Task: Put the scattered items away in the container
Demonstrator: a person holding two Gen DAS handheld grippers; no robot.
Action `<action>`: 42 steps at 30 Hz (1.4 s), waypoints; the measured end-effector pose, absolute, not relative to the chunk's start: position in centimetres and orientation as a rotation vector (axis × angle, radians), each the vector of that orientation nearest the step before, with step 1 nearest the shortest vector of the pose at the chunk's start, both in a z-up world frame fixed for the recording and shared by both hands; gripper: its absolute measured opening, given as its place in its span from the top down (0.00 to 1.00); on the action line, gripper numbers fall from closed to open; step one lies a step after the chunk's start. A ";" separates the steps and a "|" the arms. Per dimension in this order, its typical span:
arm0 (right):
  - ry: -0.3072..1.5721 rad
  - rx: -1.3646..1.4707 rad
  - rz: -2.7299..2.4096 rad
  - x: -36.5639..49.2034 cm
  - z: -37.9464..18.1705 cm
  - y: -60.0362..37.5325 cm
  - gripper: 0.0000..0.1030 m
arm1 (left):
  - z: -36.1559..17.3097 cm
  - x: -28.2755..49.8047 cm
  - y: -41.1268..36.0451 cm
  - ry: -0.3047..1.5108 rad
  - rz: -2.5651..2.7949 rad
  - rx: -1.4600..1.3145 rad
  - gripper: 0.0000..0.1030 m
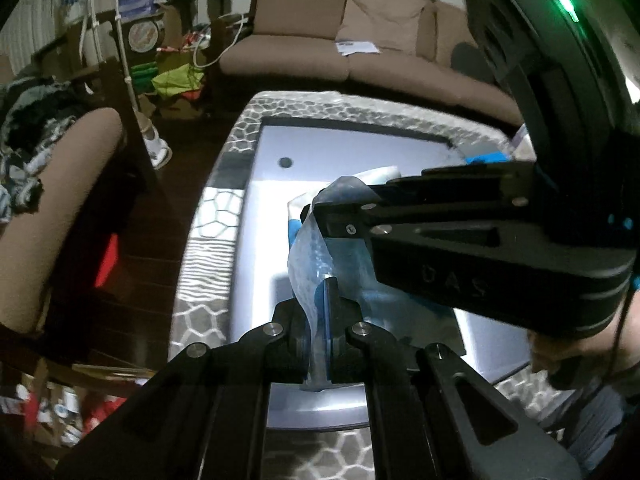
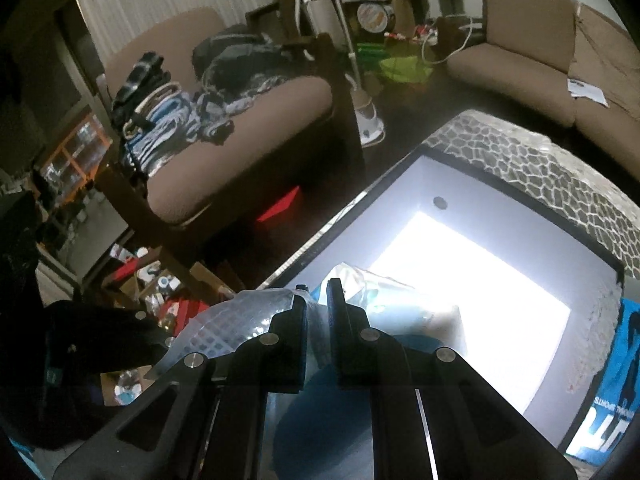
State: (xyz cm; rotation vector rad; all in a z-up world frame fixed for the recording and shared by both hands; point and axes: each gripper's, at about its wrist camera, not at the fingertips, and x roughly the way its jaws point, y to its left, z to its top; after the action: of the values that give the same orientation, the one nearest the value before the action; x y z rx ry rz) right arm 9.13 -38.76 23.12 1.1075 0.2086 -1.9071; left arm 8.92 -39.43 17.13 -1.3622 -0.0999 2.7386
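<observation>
Brown sofa cushions and a cluttered floor ring a low table draped in a grey honeycomb-print cloth (image 1: 208,216), and on it sits the white open-topped container (image 1: 256,184), the landmark for all that follows. From the left wrist view, the left gripper (image 1: 320,344) is pinched tight on the near end of a clear plastic packet with blue print (image 1: 308,256), which hangs above the container's floor; the packet's long axis runs up and away to the right gripper (image 1: 320,208), which reaches in from the right and clamps its far end, so both tools share one item already over the opening. From the right wrist view, the right gripper (image 2: 316,320) is nearly closed on the packet's (image 2: 240,320) crinkled film, the container's (image 2: 400,184) bright interior lying just beyond its tips. Only this view shows a blue printed bag (image 2: 624,380) outside the container's right wall; only the left view shows both grips together
</observation>
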 end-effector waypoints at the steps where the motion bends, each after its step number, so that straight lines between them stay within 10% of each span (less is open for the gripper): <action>1: 0.215 1.121 -1.899 9.0 23.0 -39.3 0.91 | 17.0 8.8 -39.6 -0.075 2.747 -1.376 0.97; 23: 0.171 1.112 -1.846 7.1 23.8 -35.8 0.91 | 17.2 6.9 -37.6 0.073 2.732 -1.365 0.94; 31: 0.446 1.117 -1.871 8.3 24.1 -39.6 0.88 | 16.7 6.3 -37.5 0.159 2.764 -1.419 0.94; 34: 0.492 1.110 -1.838 8.5 24.9 -40.0 0.59 | 16.3 6.0 -38.7 0.129 2.768 -1.454 0.94; 35: 0.484 1.100 -1.839 8.3 25.2 -39.7 0.18 | 16.1 5.9 -39.2 0.107 2.774 -1.445 0.95; 36: 0.476 1.089 -1.852 7.9 25.4 -39.2 0.00 | 15.7 5.8 -40.0 0.028 2.757 -1.442 0.95; 42: 0.305 1.148 -1.891 4.4 24.8 -34.5 0.00 | 12.8 4.6 -41.5 -0.072 2.761 -1.434 0.95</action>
State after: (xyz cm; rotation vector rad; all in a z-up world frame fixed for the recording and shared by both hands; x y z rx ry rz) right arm 4.43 -34.48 24.80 1.1475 0.3048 -1.8905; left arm 4.65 -41.54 12.77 -1.4340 -0.0719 2.7611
